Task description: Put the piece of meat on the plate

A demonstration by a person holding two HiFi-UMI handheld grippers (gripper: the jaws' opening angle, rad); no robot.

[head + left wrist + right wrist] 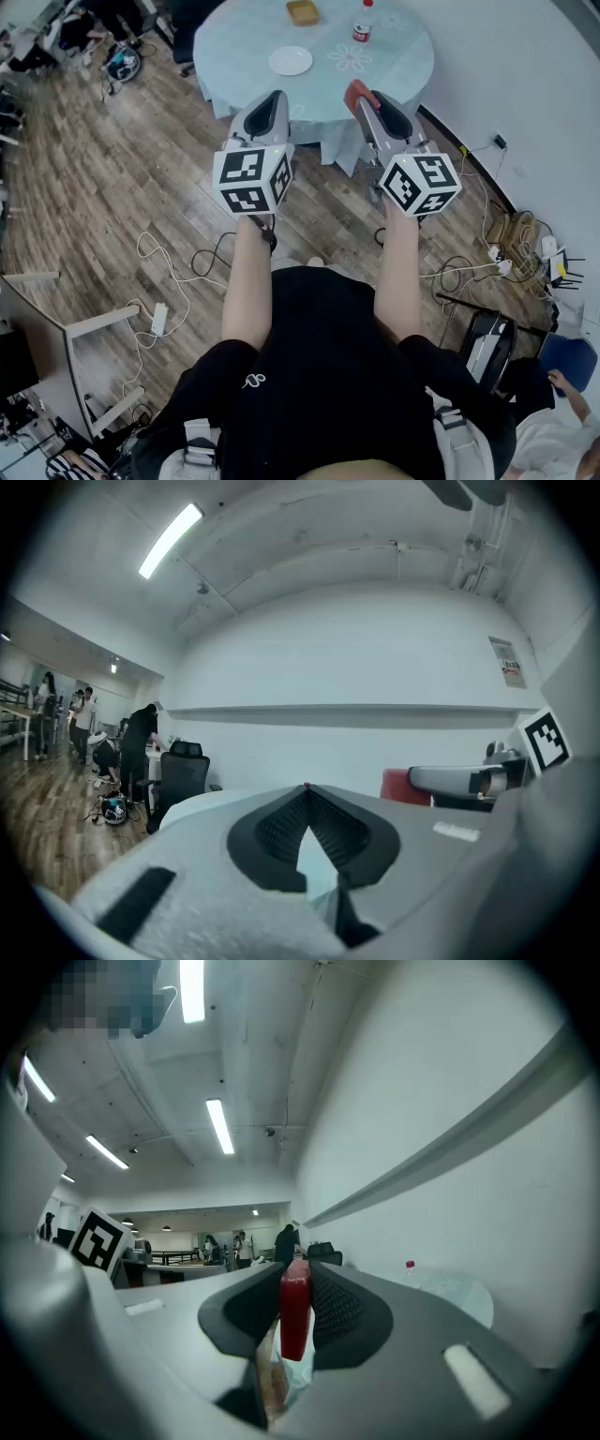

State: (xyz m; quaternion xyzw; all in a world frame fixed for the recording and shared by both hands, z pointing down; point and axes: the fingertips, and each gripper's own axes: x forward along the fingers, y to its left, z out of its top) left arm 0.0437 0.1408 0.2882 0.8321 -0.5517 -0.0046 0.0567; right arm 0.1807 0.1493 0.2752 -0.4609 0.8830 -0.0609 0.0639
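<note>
In the head view a red piece of meat (pixel 354 92) sticks out of my right gripper (pixel 362 97), which is shut on it at the near edge of the round table (pixel 403 70). The white plate (pixel 291 60) lies empty on the pale blue cloth, beyond and left of the meat. My left gripper (pixel 271 99) hovers at the table's near edge below the plate. In the right gripper view the meat (pixel 294 1312) stands upright, clamped between the dark pads. In the left gripper view the pad tips meet with nothing between them, and the meat (pixel 397 785) shows to the right.
A yellow dish (pixel 302 12) and a bottle with a red label (pixel 363 23) stand at the table's far side. Cables (pixel 169 272) trail over the wooden floor. A power strip and bags (pixel 525 244) lie by the right wall. A black office chair (pixel 178 775) and people stand far left.
</note>
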